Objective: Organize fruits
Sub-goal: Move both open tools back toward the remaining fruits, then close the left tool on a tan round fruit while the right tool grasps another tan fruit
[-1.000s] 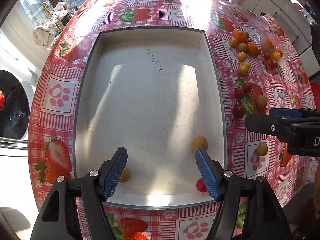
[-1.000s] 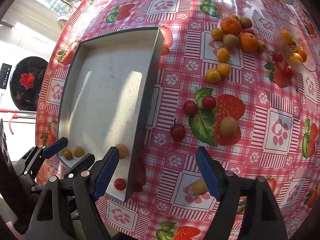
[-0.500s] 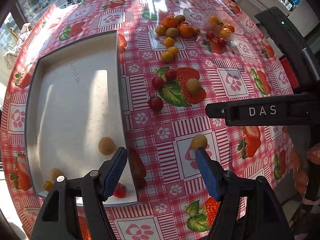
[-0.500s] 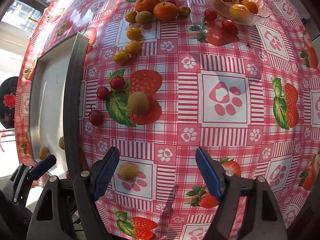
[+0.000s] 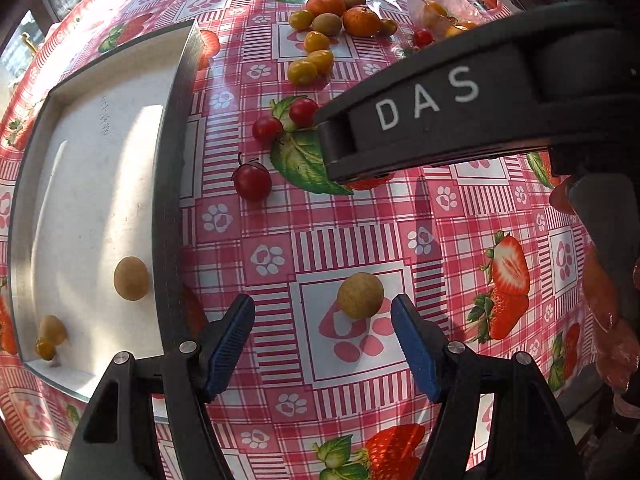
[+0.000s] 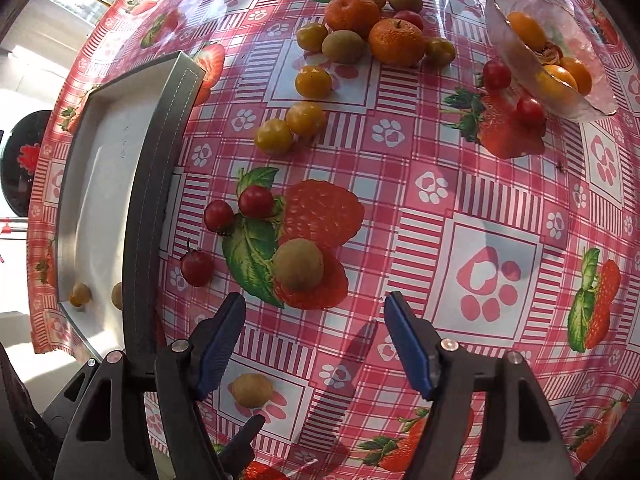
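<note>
My left gripper stands open over the tablecloth, and a round tan fruit lies just ahead of its blue pads, nearer the right one and untouched. My right gripper has its jaws closing with nothing between them. A brown-green kiwi-like fruit sits just beyond its tips on a printed strawberry. The same tan fruit shows low in the right wrist view. The grey tray on the left holds a tan fruit and two small ones.
Red cherry tomatoes lie by the tray rim. Farther back are yellow tomatoes, two oranges and a glass bowl of fruit. The right tool's black body, marked DAS, crosses the left wrist view.
The left gripper has moved from over the tray to the cloth on its right, reaching the tan fruit. The right gripper has moved right and lower toward the kiwi-like fruit, and its jaws have narrowed.
</note>
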A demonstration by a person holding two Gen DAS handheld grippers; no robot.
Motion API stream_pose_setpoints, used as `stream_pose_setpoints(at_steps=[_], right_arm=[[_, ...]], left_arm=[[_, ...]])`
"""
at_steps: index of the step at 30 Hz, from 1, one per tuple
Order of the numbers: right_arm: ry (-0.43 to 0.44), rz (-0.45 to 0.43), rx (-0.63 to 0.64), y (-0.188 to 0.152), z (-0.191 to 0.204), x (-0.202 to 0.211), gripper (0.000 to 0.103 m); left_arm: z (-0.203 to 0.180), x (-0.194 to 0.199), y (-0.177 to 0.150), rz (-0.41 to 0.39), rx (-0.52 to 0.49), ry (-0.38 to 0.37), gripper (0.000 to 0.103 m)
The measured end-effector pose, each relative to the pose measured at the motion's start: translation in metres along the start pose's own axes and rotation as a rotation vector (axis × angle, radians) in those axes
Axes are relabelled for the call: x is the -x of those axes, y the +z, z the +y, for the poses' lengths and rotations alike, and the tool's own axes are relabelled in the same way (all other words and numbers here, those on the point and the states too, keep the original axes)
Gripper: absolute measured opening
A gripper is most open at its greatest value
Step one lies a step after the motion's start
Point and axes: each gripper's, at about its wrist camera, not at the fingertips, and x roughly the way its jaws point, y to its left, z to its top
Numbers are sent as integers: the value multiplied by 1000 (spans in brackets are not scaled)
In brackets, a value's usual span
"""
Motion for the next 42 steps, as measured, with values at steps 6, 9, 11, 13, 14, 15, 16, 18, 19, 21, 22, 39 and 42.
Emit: stream_pose_setpoints(at_steps=[6, 9, 11, 13, 14, 15, 16, 18, 19, 21, 22, 39, 42], right_arm=[[-3, 0, 29, 10, 8, -10, 55], [-23, -5, 46, 14, 14, -13, 34], [-21, -4, 42, 16, 12, -13, 26], [-18, -9, 25, 13, 1, -9, 26], [-12, -10, 7, 11, -6, -7, 26], [-4, -10, -15, 8, -14, -4, 26], [4, -12, -31, 6, -18, -2, 26], [6, -18, -43, 0, -25, 3, 26], [5, -22, -43, -3, -26, 6, 25], [10, -28, -48, -9, -30, 10, 25], [13, -31, -55, -12, -32, 13, 25], [42, -29, -106, -57, -31, 29, 25], [37, -30, -108, -59, -28, 30, 25]], left_arm=[[0, -4, 2, -19, 54, -7, 72], [-4, -4, 3, -27, 64, -10, 72], [-6, -4, 5, -30, 66, -11, 72], [-9, -3, 5, -29, 60, -11, 72], [-11, -4, 5, -25, 57, -8, 71], [-10, -4, 4, -17, 56, -1, 71], [-9, -6, 4, -6, 56, 5, 61], [-11, -10, 1, 8, 53, 14, 49], [-11, -9, 0, 5, 43, 19, 49], [-9, -10, -3, 6, 28, 26, 46], [-9, -9, -4, 5, 24, 27, 37], [38, 24, -3, 5, 44, -54, 27], [41, 34, -6, -7, 47, -59, 27]])
